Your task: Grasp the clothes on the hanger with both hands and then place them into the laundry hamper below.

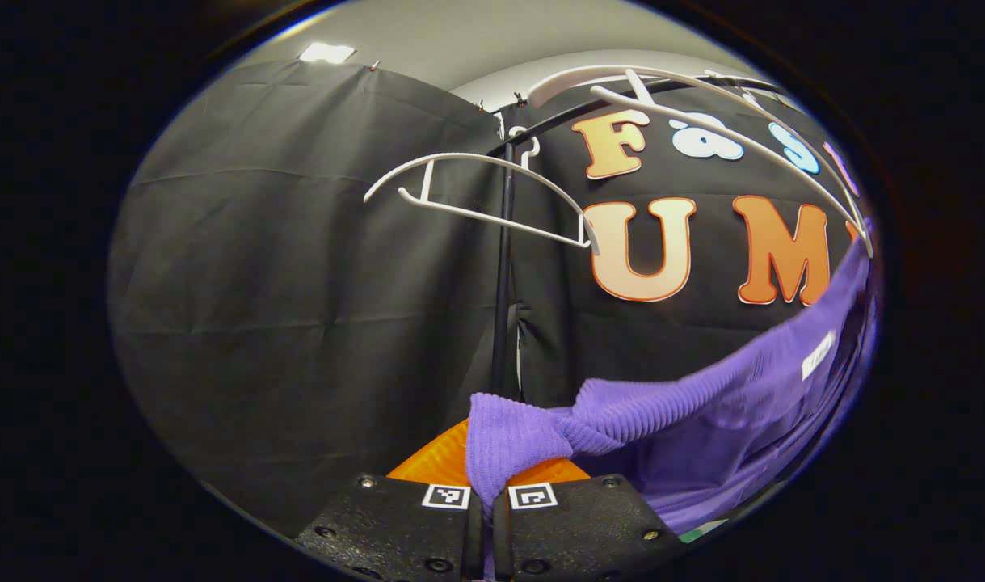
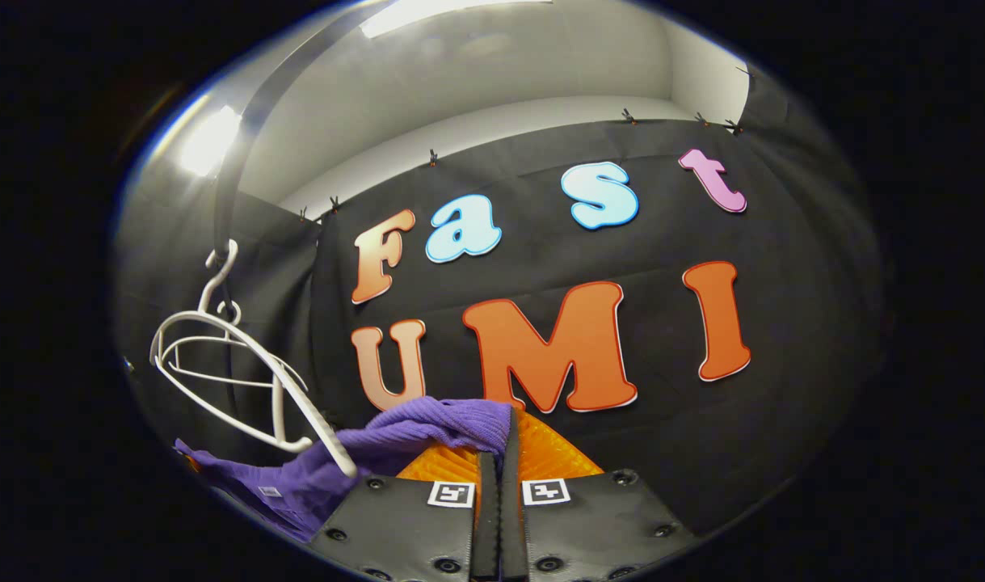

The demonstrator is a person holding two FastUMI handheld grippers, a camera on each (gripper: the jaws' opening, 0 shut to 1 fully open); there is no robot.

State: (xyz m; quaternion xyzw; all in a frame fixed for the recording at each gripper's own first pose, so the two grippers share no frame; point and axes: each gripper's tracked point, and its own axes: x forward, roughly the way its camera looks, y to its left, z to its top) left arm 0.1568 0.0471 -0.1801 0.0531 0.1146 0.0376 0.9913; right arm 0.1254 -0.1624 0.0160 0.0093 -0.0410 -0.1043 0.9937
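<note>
Left gripper view: black cloth wall (image 1: 298, 267) fills the left side, with a ceiling light (image 1: 326, 52) above it. A white hanger (image 1: 484, 198) hangs bare from a dark rail, beside the black upright pole (image 1: 503, 267) of the rack. Further right, more white hangers (image 1: 702, 113) sweep across the top. At the bottom, the left gripper (image 1: 486, 493) has its jaws clenched on a bunched fold of the purple garment (image 1: 702, 420), which stretches from there up to the right edge; a small white tag (image 1: 818, 356) is sewn on it.

Right gripper view: at the left a curved dark rail (image 2: 242, 153) carries white hangers (image 2: 233, 364), which stand in front of the purple cloth trailing low on the left. The right gripper (image 2: 496, 461) grips the garment's ribbed edge between closed jaws at bottom centre. The cloth wall lies behind.
</note>
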